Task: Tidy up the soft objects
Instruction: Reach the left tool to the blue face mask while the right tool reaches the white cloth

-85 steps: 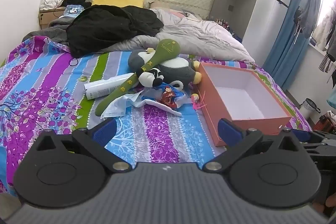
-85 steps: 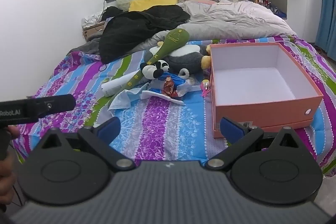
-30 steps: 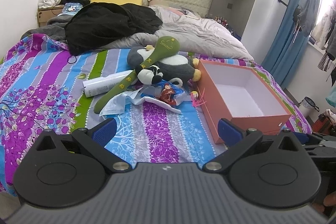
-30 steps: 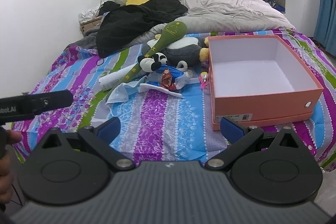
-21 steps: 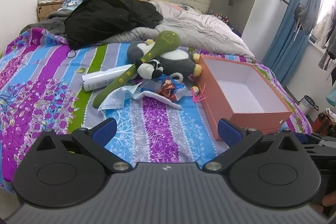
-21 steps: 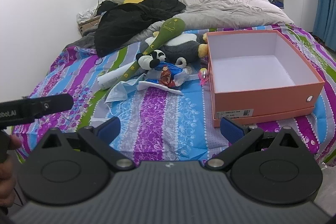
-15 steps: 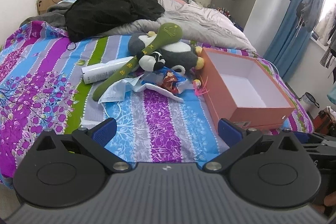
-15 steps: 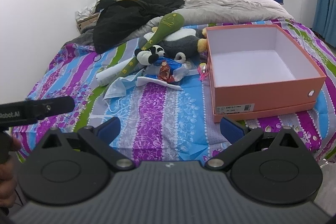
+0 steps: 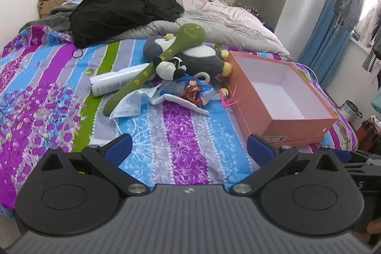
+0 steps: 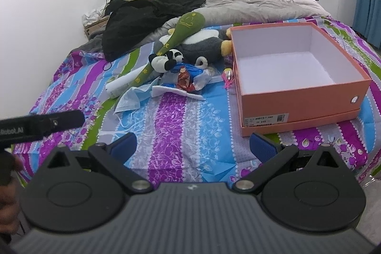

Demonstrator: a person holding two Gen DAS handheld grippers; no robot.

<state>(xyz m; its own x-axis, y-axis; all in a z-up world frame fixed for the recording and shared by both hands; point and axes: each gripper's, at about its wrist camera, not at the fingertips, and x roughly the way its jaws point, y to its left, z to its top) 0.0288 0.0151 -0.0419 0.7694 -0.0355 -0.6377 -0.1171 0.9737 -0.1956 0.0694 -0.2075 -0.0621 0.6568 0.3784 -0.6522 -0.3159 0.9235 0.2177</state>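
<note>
Box (image 10: 297,97) label reads partly "245", the rest too small; yellow characters run down the green plush club (image 9: 164,58), unreadable, and the black bar at the right view's left edge shows mirrored "Robot.AI". Left hand-held gripper (image 9: 189,150) and right hand-held gripper (image 10: 193,146) both hover over the bed (image 9: 181,149) edge, jaws wide apart, holding nothing. Ahead and left of each lies the pile: panda (image 9: 170,67), grey plush (image 9: 200,56), mask (image 9: 128,106), tube (image 9: 114,83); open orange box ahead right, just beside it.
</note>
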